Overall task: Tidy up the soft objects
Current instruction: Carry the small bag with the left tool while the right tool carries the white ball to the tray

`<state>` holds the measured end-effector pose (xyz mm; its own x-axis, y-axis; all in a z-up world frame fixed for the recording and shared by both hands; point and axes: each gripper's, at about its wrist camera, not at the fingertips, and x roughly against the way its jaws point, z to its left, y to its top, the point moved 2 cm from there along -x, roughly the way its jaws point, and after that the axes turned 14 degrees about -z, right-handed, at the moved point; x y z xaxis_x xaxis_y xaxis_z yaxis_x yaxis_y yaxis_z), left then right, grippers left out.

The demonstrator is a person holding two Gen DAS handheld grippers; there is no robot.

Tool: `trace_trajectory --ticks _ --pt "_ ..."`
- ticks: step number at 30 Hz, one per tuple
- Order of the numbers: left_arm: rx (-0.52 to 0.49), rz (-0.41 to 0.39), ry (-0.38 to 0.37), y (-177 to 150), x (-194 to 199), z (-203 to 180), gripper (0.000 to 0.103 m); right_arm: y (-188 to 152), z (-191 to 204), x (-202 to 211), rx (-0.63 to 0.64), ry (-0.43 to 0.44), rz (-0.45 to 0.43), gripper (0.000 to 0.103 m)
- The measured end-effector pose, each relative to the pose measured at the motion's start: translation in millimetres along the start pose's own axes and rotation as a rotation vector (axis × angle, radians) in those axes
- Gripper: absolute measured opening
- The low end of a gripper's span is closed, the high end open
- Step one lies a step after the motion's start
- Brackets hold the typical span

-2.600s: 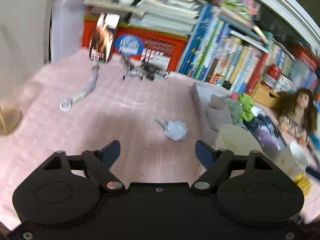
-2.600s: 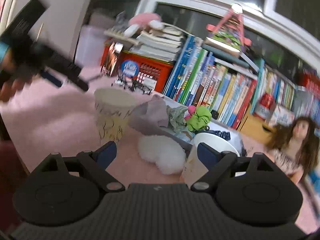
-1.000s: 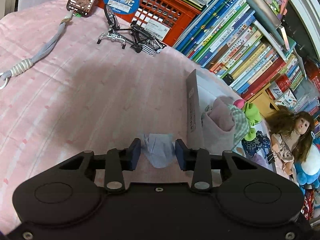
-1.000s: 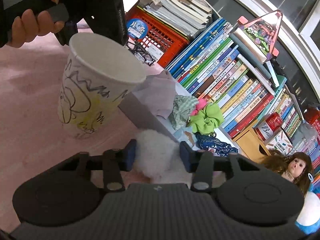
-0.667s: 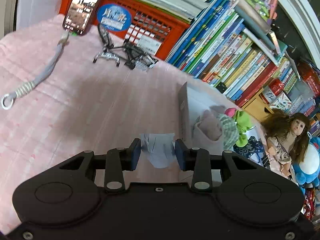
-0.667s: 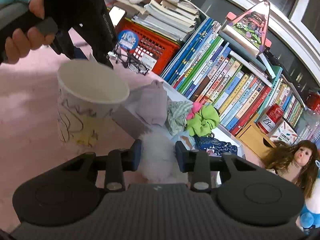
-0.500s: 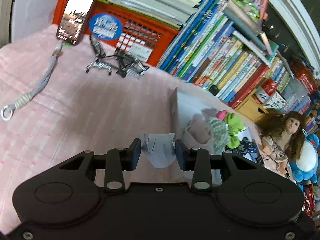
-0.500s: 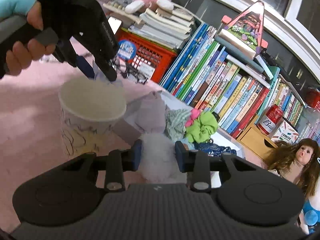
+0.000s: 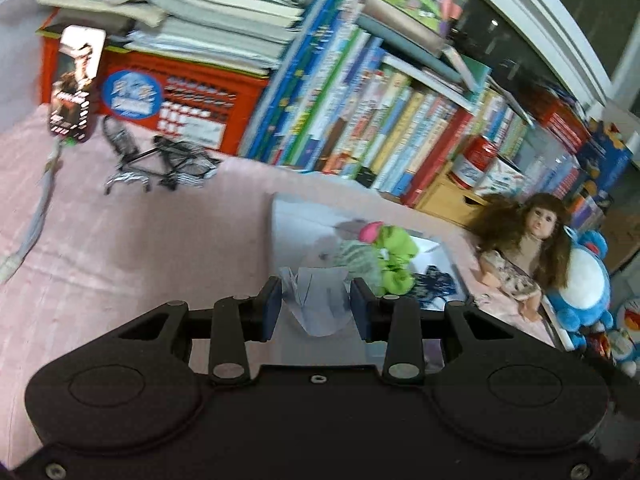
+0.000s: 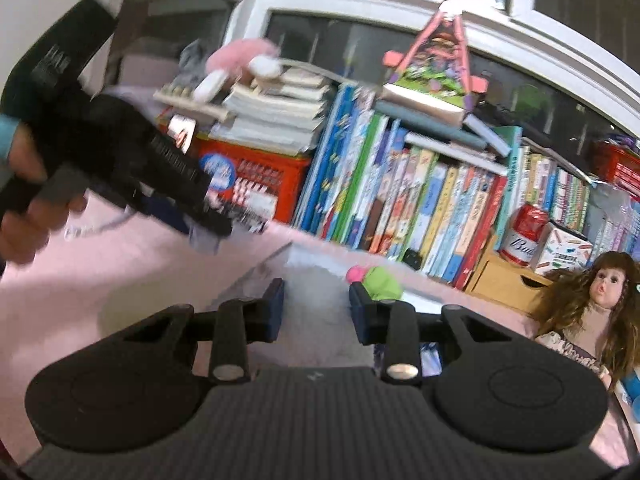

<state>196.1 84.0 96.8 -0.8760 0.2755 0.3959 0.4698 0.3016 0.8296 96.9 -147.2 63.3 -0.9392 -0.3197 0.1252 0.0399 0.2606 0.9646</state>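
Observation:
My left gripper (image 9: 316, 300) is shut on a crumpled pale tissue (image 9: 316, 300) and holds it in the air near the grey box (image 9: 280, 224). The box holds soft things: a greyish cloth (image 9: 352, 258), a green scrunchie (image 9: 394, 248) and a dark blue one (image 9: 436, 280). My right gripper (image 10: 316, 300) is shut on a white fluffy ball (image 10: 316, 304), lifted near the same box (image 10: 304, 260). The left gripper with its tissue (image 10: 204, 240) also shows at the left of the right wrist view.
A row of books (image 9: 380, 120) and a red crate (image 9: 180, 92) stand behind the pink cloth-covered table (image 9: 120, 248). A phone (image 9: 76, 84), a small bicycle model (image 9: 160, 160), a doll (image 9: 528, 248) and a blue plush (image 9: 588, 288) lie around.
Both grippers closed on their objects and lifted them. The left has carried the tissue toward the box; the right has risen with the fluffy ball, and the paper cup has dropped out of view.

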Motion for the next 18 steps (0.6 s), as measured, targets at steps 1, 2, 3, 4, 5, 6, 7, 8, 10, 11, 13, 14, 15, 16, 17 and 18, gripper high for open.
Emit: trace_trajectory --ticks 1,2,3,4,5,6,7,8,10,11,13,14,15,16,17,18 --pt "-0.01 0.01 -0.009 2 -2 -6 0.035 5 -7 -1 -0.017 -0.009 -0.006 0.039" --pt "-0.015 0.022 -0.018 4 -4 -11 0.035 9 -14 -3 -0.033 -0.016 -0.01 0.039" --pt "-0.019 0.034 -0.024 5 -7 -16 0.035 14 -22 -5 -0.055 -0.024 -0.011 0.039" --pt "-0.025 0.048 -0.031 6 -10 -21 0.035 17 -30 -7 -0.082 -0.029 -0.006 0.039" --pt "-0.03 0.062 -0.036 7 -13 -26 0.035 21 -38 -11 -0.113 -0.03 0.002 0.039" --pt "-0.036 0.075 -0.038 7 -17 -30 0.035 23 -47 -14 -0.149 -0.029 0.016 0.039" --pt "-0.046 0.092 -0.041 7 -21 -34 0.035 24 -54 -18 -0.184 -0.028 0.028 0.039" --pt "-0.053 0.109 -0.043 6 -26 -38 0.035 25 -62 -23 -0.219 -0.027 0.047 0.039" --pt "-0.061 0.148 -0.036 4 -35 -44 0.035 23 -74 -33 -0.283 -0.028 0.086 0.039" --pt "-0.063 0.167 -0.035 3 -41 -46 0.035 20 -79 -39 -0.308 -0.023 0.107 0.039" --pt "-0.06 0.202 -0.025 0 -51 -49 0.035 15 -88 -52 -0.367 -0.016 0.154 0.039" --pt "-0.064 0.218 -0.022 -2 -56 -51 0.035 11 -91 -57 -0.383 -0.014 0.17 0.039" --pt "-0.068 0.231 -0.017 -4 -61 -53 0.035 8 -93 -62 -0.395 -0.019 0.183 0.039" --pt "-0.075 0.243 -0.01 -6 -65 -55 0.035 5 -96 -67 -0.405 -0.029 0.198 0.039" --pt "-0.083 0.255 -0.005 -8 -70 -56 0.035 1 -100 -70 -0.419 -0.039 0.213 0.039" --pt "-0.093 0.265 0.001 -10 -74 -59 0.035 -2 -104 -75 -0.445 -0.041 0.23 0.039"
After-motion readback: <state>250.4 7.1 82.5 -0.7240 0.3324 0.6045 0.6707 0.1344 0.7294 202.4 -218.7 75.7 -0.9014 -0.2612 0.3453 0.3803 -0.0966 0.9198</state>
